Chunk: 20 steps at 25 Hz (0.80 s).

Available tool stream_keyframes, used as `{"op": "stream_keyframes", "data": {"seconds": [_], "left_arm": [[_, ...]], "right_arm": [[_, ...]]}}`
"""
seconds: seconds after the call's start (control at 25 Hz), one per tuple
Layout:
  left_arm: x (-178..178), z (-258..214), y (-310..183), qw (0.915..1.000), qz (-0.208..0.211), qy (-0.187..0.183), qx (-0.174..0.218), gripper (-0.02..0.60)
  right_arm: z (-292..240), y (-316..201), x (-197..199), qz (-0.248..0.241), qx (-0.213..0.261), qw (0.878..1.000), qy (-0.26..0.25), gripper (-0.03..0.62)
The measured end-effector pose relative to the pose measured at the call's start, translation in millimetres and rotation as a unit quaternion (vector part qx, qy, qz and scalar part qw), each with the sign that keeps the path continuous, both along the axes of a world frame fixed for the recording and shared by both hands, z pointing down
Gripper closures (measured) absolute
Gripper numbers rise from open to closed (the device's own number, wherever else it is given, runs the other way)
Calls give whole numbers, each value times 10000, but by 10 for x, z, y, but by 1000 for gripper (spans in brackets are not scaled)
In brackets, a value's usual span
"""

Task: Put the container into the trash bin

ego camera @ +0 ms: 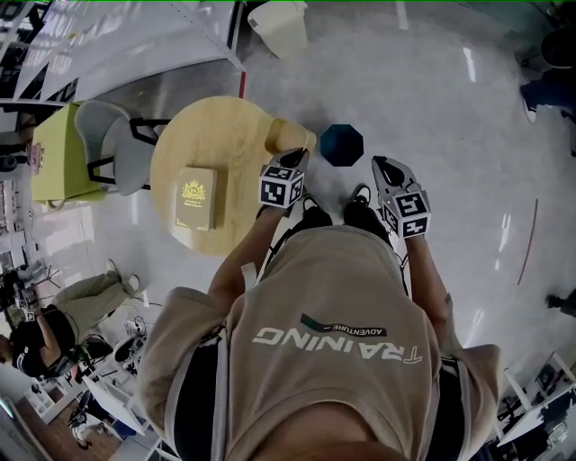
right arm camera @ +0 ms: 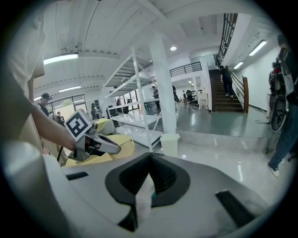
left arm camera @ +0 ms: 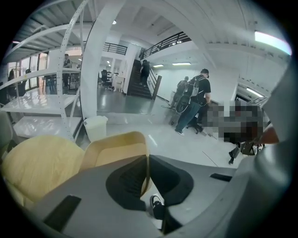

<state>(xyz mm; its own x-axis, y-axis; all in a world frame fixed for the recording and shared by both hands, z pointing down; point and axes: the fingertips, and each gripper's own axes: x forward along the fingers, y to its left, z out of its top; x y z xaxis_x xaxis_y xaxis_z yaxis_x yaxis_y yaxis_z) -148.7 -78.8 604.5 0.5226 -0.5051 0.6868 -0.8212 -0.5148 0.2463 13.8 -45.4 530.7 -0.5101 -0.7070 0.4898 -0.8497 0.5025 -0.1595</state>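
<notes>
The container [ego camera: 290, 136] is a tan open tub held just off the round table's edge. My left gripper [ego camera: 299, 156] is shut on its thin wall; in the left gripper view that wall [left arm camera: 116, 148] runs down between the closed jaws of the left gripper [left arm camera: 147, 161]. A dark blue bin [ego camera: 342, 144] stands on the floor just right of the container. My right gripper [ego camera: 379, 165] hovers right of that bin, its jaws together with nothing in them. The right gripper view shows the right gripper [right arm camera: 150, 158] shut, and the left gripper [right arm camera: 95, 142] holding the container [right arm camera: 111, 149].
A round wooden table [ego camera: 225, 126] carries a tan box [ego camera: 195, 198]. A grey chair [ego camera: 117, 144] stands to its left. A white bin [ego camera: 281, 22] sits by a white shelf rack [right arm camera: 135, 107]. People [left arm camera: 194, 100] stand near the stairs [right arm camera: 228, 95]. My feet [ego camera: 342, 214] are below the grippers.
</notes>
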Motion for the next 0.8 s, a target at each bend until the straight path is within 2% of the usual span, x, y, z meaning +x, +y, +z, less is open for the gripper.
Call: {"op": "stream_keyframes", "data": {"seconds": [0.24, 0.48, 0.8], "left_arm": [[453, -1, -43, 9998, -129, -155, -92, 560], [869, 41, -116, 9997, -194, -129, -97, 560], [1198, 303, -162, 9993, 97, -103, -341, 560]], "right_arm": [[136, -135, 465, -188, -191, 9992, -281, 591], [322, -217, 693, -654, -262, 9974, -128, 591], [581, -266, 909, -478, -581, 9968, -278, 591]]}}
